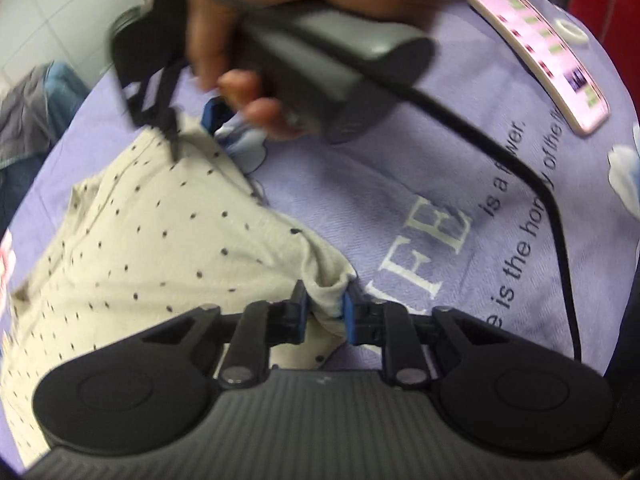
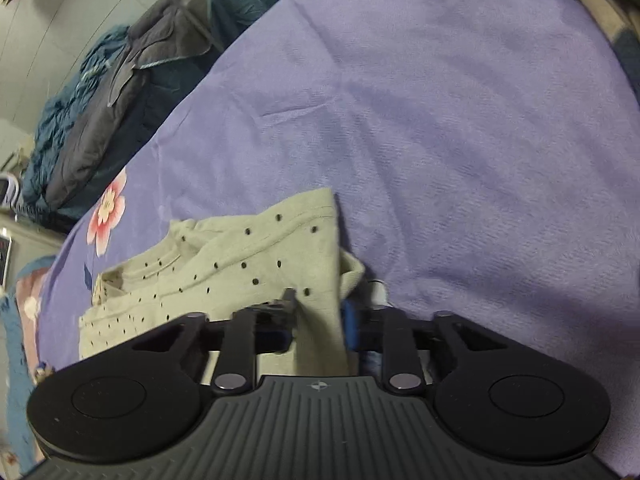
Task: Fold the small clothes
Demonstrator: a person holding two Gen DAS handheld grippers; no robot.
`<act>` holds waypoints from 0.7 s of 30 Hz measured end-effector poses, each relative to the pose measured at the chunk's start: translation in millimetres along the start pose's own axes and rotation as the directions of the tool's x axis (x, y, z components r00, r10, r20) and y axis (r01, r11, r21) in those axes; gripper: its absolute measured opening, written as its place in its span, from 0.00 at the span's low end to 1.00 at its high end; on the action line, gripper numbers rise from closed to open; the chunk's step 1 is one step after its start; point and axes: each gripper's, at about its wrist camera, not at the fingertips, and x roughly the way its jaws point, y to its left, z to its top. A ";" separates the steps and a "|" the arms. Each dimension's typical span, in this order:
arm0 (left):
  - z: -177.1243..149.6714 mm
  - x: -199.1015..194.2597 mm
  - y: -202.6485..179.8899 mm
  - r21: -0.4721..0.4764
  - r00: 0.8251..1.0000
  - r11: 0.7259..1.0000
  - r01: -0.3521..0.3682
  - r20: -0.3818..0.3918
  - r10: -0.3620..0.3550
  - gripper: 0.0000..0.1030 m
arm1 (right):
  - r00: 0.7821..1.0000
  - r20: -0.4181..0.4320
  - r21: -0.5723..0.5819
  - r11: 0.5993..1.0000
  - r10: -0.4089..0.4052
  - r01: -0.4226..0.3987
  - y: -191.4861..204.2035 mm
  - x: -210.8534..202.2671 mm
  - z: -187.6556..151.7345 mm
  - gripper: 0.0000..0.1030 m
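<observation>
The small cream cotton garment with dark polka dots (image 1: 152,248) lies crumpled on a lilac bedsheet printed with flowers and lettering (image 1: 400,184), which serves as the landmark here. In the left wrist view the garment covers the sheet's left part, and one corner of it bunches up between the blue-padded fingers (image 1: 301,312) of the left gripper (image 1: 324,312). Those jaws stand narrow, with both pads pressing the cloth: a pinch on the garment's corner.

At the garment's far edge, toward the top of the sheet, the right gripper (image 1: 192,120) comes down, held by a person's hand (image 1: 248,52) wrapped around its grey handle; a black cable (image 1: 552,208) runs from it across the sheet's lettering. In its own view the right gripper (image 2: 318,320) has a fold of the garment (image 2: 248,264) between its jaws, which are partly closed; the cloth fills the gap and both pads seem to bear on it, though blur keeps this from being certain.

Beyond the garment, on the sheet's upper right, lies a pink-cased phone with a lit screen (image 1: 548,56). Past the sheet's left edge, a heap of grey and teal quilted bedding (image 2: 120,80) is piled against a pale wall.
</observation>
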 end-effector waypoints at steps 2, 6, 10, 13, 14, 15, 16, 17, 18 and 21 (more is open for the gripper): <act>2.4 0.5 6.0 -0.041 1.000 0.999 0.015 -0.004 -0.015 0.13 | 0.999 0.000 0.067 0.997 0.040 -0.040 -12.3 -0.1 0.8 0.24; 3.4 -1.7 23.9 -0.183 0.999 0.982 0.052 0.011 -0.051 0.10 | 0.997 0.003 0.109 0.991 0.082 -0.082 -20.6 -3.6 -0.4 0.19; -4.9 -12.0 46.4 -0.347 0.995 0.933 0.098 0.058 -0.083 0.10 | 0.995 0.001 0.126 0.987 0.102 -0.102 -19.7 -7.0 0.7 0.14; -10.1 -24.2 62.4 -0.446 0.992 0.888 0.112 0.095 -0.078 0.09 | 0.993 0.014 0.127 0.985 0.120 -0.121 -10.0 -14.1 3.5 0.13; -12.4 -28.3 69.4 -0.481 0.991 0.868 0.122 0.112 -0.077 0.09 | 0.992 0.018 0.100 0.987 0.122 -0.124 -2.7 -16.3 5.0 0.13; -15.8 -33.1 76.7 -0.520 0.988 0.844 0.136 0.134 -0.077 0.09 | 0.991 0.019 0.076 0.989 0.129 -0.130 4.4 -18.9 6.4 0.13; -21.0 -38.6 85.1 -0.558 0.986 0.817 0.147 0.154 -0.072 0.09 | 0.990 0.018 0.065 0.988 0.142 -0.143 11.2 -20.9 8.0 0.12; -26.1 -44.0 93.7 -0.590 0.984 0.793 0.153 0.168 -0.064 0.09 | 0.987 0.015 0.062 0.985 0.160 -0.160 18.2 -22.1 9.7 0.12; -33.7 -50.9 103.0 -0.625 0.982 0.765 0.155 0.184 -0.049 0.09 | 0.984 0.009 0.062 0.982 0.180 -0.180 26.4 -22.7 10.8 0.12; -68.1 -77.5 135.8 -0.730 0.974 0.665 0.157 0.226 0.018 0.09 | 0.966 -0.020 0.056 0.965 0.257 -0.255 61.4 -18.2 11.8 0.12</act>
